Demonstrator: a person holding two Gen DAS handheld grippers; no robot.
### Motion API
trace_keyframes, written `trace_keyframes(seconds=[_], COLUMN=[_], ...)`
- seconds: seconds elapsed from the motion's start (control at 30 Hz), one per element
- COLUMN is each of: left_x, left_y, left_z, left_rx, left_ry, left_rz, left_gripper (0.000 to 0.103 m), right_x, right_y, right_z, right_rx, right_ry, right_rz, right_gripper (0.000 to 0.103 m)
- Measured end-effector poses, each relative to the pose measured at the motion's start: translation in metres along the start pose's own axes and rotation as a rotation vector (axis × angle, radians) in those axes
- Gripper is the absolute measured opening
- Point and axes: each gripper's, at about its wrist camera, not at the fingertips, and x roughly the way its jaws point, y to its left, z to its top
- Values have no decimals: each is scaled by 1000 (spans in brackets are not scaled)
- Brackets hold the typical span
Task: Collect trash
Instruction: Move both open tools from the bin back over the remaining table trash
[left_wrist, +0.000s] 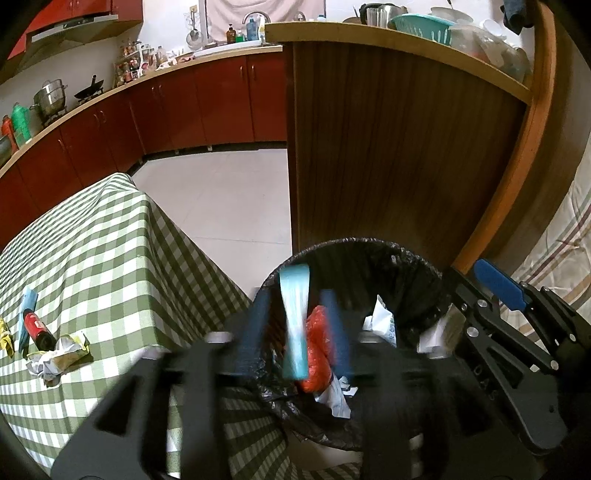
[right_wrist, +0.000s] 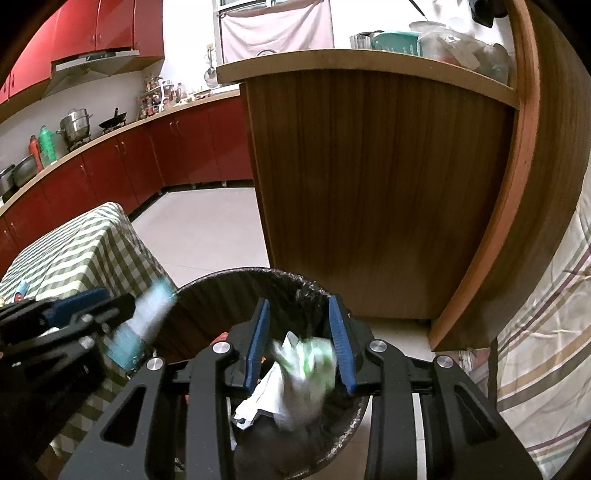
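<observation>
Trash bin (right_wrist: 258, 284) | left claw (left_wrist: 299, 321) agape, blue wrapper (left_wrist: 294, 325) between | right claw (right_wrist: 301, 339) agape, crumpled paper (right_wrist: 295, 373) loose

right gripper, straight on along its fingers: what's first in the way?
Likely the crumpled white-and-green wrapper, blurred between the open right gripper fingers. Behind it sits the black-lined trash bin interior with paper scraps. Depth is unclear; the wrapper may already be falling.

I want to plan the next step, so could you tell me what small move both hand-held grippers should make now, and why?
Probably draw both back toward the table. The left hand-held gripper and right hand-held gripper are open over the black-lined bin, with the blue wrapper and white-green wrapper blurred, apparently dropping. A red can and crumpled wrappers remain on the table.
</observation>
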Motion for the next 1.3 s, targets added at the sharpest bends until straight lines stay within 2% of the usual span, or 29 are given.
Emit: trace_keyframes(seconds=[0.07, 0.3, 0.37, 0.63, 0.9, 1.3], left_x=[-1, -3, -5, -25, -51, -97], left_y=[1, 6, 8, 25, 75, 178], left_z=[0, -2, -2, -6, -24, -66], left_rx=[-6, -20, -23, -44, -88, -209], left_ry=[-6, -9, -11, -37, -32, -6], left_rz=[2, 3, 0, 14, 87, 255], left_gripper=[45, 53, 59, 69, 72, 73], right_x=[0, -5, -7, -16, -24, -39], right_y=[1, 2, 3, 18, 49, 140], right_z=[1, 4, 5, 10, 11, -1], right_rx=[3, 1, 1, -14, -45, -148], right_ry=[-3, -18, -19, -31, -34, -6], right_rz=[-3, -17, -20, 0, 60, 233], right_gripper=[41, 47, 48, 53, 57, 59])
